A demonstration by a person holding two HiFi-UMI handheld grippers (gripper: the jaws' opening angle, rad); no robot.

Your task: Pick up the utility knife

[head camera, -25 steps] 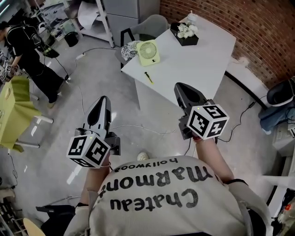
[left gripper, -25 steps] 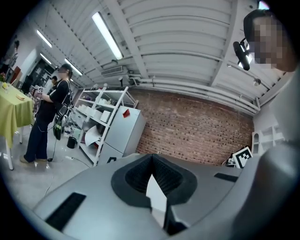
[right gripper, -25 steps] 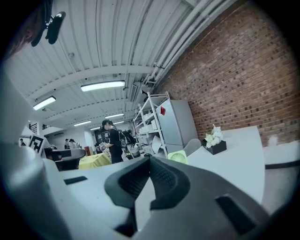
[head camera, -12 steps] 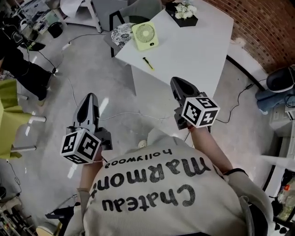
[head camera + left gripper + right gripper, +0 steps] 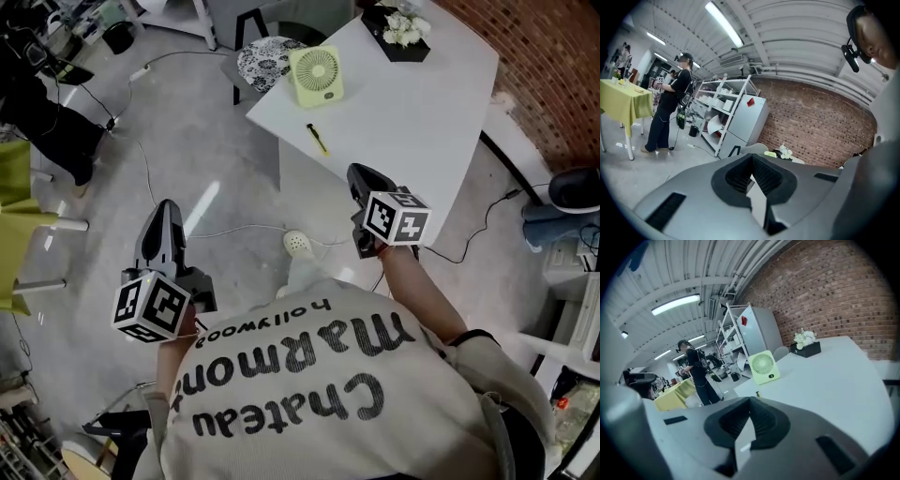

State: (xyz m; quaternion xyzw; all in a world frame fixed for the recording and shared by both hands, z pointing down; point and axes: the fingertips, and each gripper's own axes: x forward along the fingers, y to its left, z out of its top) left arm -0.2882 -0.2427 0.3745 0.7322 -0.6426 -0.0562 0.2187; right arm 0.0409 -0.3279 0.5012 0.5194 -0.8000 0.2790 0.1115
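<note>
The utility knife (image 5: 318, 139), yellow and black, lies flat on the white table (image 5: 427, 122), close to the table's near edge and not far from its left corner. Nothing touches it. Behind it, near the left edge, a pale green fan (image 5: 316, 75) stands upright. A black box of white flowers (image 5: 404, 32) sits by the far corner, well apart from both. The right gripper (image 5: 362, 174) is held in front of the person's chest. In the head view its tip overlaps the table's near edge, to the right of the knife and apart from it. In the right gripper view its jaws are pressed together with nothing between them. The knife shows there as a small dark speck just above their tip, with the fan beyond it. The left gripper (image 5: 166, 209) is held out over the grey floor (image 5: 187, 150), well to the left of the table. It points toward a room with white shelves (image 5: 723, 101) and a brick wall (image 5: 820, 129). Its jaws also meet at the tip and hold nothing. On the floor between the two grippers lies a small round white thing (image 5: 298, 244), with a thin white cable (image 5: 239, 230) running past it. A chair with a patterned cushion (image 5: 265, 58) stands at the table's left corner. At the far left a person in black (image 5: 42, 117) stands near a table with a yellow-green cloth (image 5: 11, 220).
</note>
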